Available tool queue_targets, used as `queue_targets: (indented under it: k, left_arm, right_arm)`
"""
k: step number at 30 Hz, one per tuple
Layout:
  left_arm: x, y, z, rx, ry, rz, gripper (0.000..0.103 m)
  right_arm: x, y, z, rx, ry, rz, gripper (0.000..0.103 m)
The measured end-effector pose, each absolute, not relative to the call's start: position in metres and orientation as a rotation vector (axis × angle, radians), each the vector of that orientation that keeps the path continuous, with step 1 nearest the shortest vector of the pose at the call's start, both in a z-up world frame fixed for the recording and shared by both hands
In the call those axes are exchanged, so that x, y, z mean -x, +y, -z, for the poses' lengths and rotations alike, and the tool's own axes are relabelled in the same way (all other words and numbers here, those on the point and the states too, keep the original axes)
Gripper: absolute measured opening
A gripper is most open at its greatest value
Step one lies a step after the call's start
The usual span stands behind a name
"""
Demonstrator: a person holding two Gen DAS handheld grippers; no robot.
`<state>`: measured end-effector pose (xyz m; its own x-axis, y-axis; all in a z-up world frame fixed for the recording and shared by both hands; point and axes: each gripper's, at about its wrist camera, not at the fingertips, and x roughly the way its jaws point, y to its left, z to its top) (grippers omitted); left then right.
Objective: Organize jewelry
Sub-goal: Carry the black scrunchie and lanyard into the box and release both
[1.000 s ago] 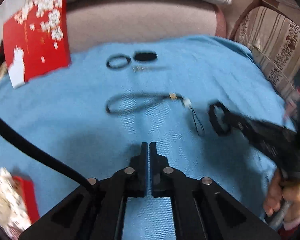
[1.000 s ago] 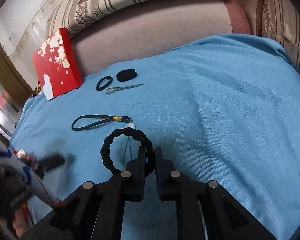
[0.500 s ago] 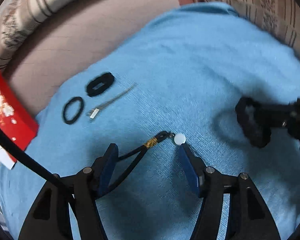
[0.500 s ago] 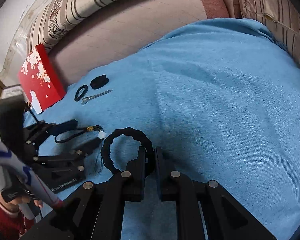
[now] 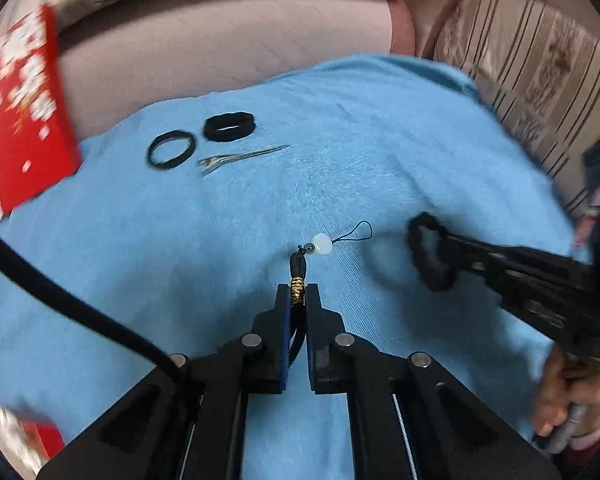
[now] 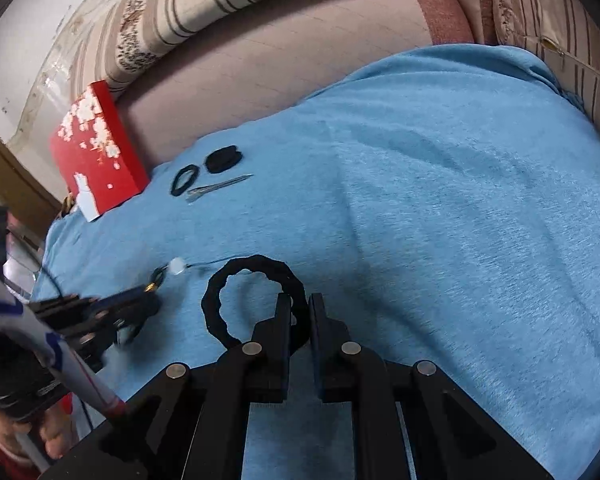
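My left gripper (image 5: 298,294) is shut on a black cord charm (image 5: 299,270) with a gold wrap, a white bead (image 5: 322,244) and a thin loop at its far end. It holds the charm just above the blue cloth (image 5: 360,140). My right gripper (image 6: 300,304) is shut on a black scrunchie (image 6: 244,276), held above the cloth. The scrunchie also shows in the left wrist view (image 5: 430,254), right of the charm. The left gripper (image 6: 140,300) with the charm's bead (image 6: 177,266) shows in the right wrist view, left of the scrunchie.
At the far side of the cloth lie a thin black hair tie (image 5: 170,150), a thick black hair tie (image 5: 230,126) and a metal hair clip (image 5: 240,157). A red flowered box (image 5: 16,120) stands at the left. Striped sofa cushions (image 6: 228,4) rise behind.
My left gripper was open around the cord charm half a second ago and has shut on it at the gold wrap. The right gripper has kept hold of the scrunchie.
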<state>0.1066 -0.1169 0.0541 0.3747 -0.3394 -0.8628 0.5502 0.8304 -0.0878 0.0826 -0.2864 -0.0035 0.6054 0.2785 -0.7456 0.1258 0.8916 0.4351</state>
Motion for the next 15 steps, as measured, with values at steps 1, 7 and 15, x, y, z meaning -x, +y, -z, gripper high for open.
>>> queue_targets:
  k: [1, 7, 15]
  left_arm:
    - [-0.097, -0.108, -0.062, -0.207, 1.035, 0.566, 0.006]
    - [-0.052, -0.06, -0.098, -0.092, 0.997, 0.537, 0.006]
    - [0.009, 0.025, -0.133, 0.064, 0.94, 0.452, 0.006]
  right_arm:
    - [-0.081, -0.284, 0.002, -0.477, 0.925, -0.1, 0.01]
    - [-0.072, -0.262, -0.008, -0.465, 0.913, -0.15, 0.01]
    - [-0.052, -0.224, -0.023, -0.445, 0.904, -0.218, 0.01]
